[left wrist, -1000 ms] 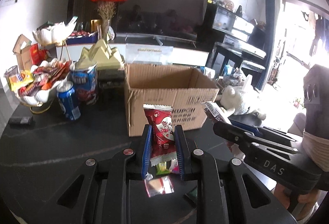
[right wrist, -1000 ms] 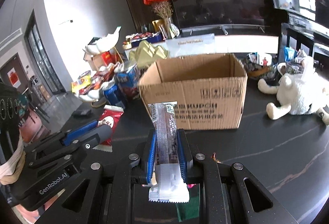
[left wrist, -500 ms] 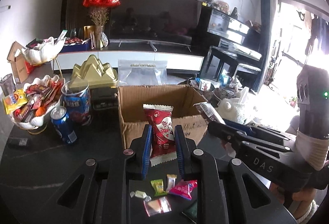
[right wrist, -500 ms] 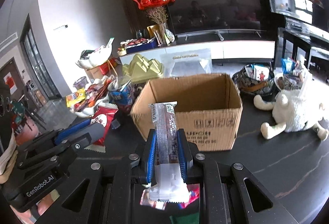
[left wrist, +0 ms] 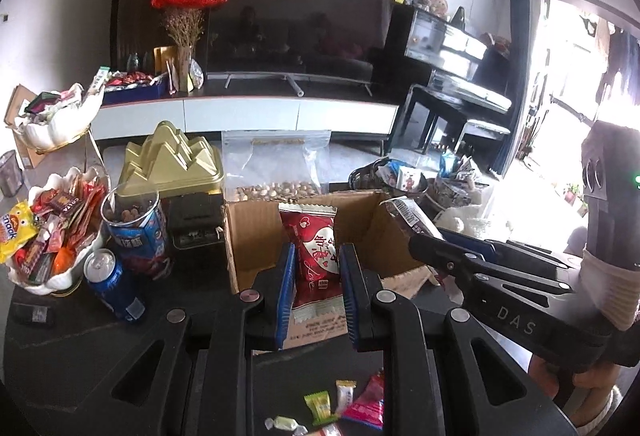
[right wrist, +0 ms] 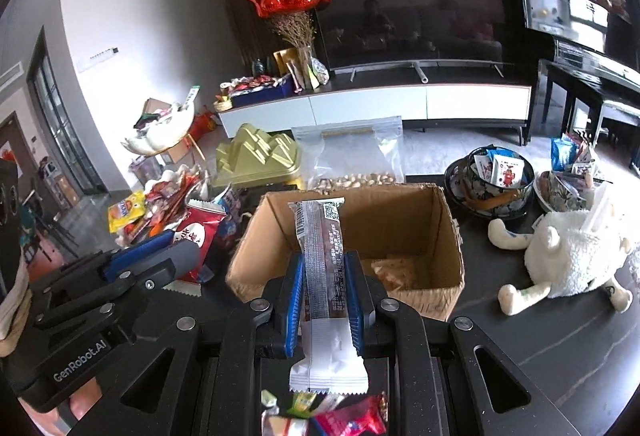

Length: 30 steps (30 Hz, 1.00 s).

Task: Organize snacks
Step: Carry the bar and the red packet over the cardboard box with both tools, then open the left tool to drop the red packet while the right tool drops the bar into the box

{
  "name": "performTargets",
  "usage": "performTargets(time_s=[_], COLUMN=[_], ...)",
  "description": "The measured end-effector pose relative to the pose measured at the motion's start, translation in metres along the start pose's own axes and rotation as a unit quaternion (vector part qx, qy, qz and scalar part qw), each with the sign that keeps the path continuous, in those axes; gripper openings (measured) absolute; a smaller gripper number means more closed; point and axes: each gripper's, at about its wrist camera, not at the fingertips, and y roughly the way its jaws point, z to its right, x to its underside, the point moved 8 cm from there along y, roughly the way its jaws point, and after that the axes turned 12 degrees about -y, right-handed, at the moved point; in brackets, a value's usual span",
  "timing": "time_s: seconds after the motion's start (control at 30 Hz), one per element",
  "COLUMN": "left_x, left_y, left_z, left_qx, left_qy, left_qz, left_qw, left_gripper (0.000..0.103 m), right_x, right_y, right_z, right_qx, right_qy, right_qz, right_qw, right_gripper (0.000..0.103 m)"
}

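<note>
My left gripper (left wrist: 317, 256) is shut on a red snack packet (left wrist: 314, 256) printed with hearts, held upright over the near edge of an open cardboard box (left wrist: 256, 232). My right gripper (right wrist: 323, 264) is shut on a long brown and white snack bar (right wrist: 323, 256), also upright above the box (right wrist: 420, 220). Some pale snacks (right wrist: 390, 272) lie in the box. The right gripper (left wrist: 416, 236) shows at the right of the left wrist view. In the right wrist view the left gripper (right wrist: 188, 248) with its red packet (right wrist: 198, 240) is on the left. Small wrapped candies (left wrist: 340, 408) lie on the black table below.
Left of the box stand a blue can (left wrist: 108, 284), a blue tub (left wrist: 136, 232), a white bowl of snacks (left wrist: 48, 232) and a gold tin (left wrist: 172, 160). A clear bag of nuts (right wrist: 352, 160) leans behind. Snack bowls (right wrist: 492, 176) and a white plush toy (right wrist: 572, 260) lie to the right.
Both grippers have risen and moved forward with their snacks, from in front of the box to over its open top. The loose candies on the table now show further below.
</note>
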Motion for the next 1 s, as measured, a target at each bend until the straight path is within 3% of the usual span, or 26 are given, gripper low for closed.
performTargets(time_s=[0.4, 0.47, 0.5, 0.73, 0.9, 1.0], left_x=[-0.007, -0.007, -0.007, -0.004, 0.002, 0.008], left_y=[0.070, 0.075, 0.075, 0.047, 0.013, -0.006], left_z=[-0.011, -0.013, -0.013, -0.013, -0.011, -0.011], left_qx=[-0.019, -0.023, -0.023, -0.051, -0.067, -0.070], left_qy=[0.006, 0.006, 0.006, 0.025, 0.035, 0.037], left_qz=[-0.046, -0.046, -0.045, -0.004, 0.032, 0.043], left_qw=[0.9988, 0.9987, 0.9987, 0.9984, 0.9966, 0.9959], left_gripper=[0.024, 0.034, 0.040, 0.063, 0.071, 0.074], right_x=[-0.007, -0.005, -0.003, 0.005, 0.012, 0.019], right_y=[0.054, 0.062, 0.064, 0.052, 0.026, 0.010], right_z=[0.023, 0.024, 0.026, 0.028, 0.022, 0.015], right_qx=[0.012, 0.008, 0.012, 0.029, 0.039, 0.038], right_qy=[-0.003, -0.001, 0.000, -0.012, -0.015, -0.018], right_qz=[-0.028, -0.031, -0.033, -0.025, -0.002, 0.007], right_qw=[1.000, 0.999, 0.999, 0.999, 0.999, 0.999], right_gripper=[0.022, 0.023, 0.030, 0.046, 0.057, 0.058])
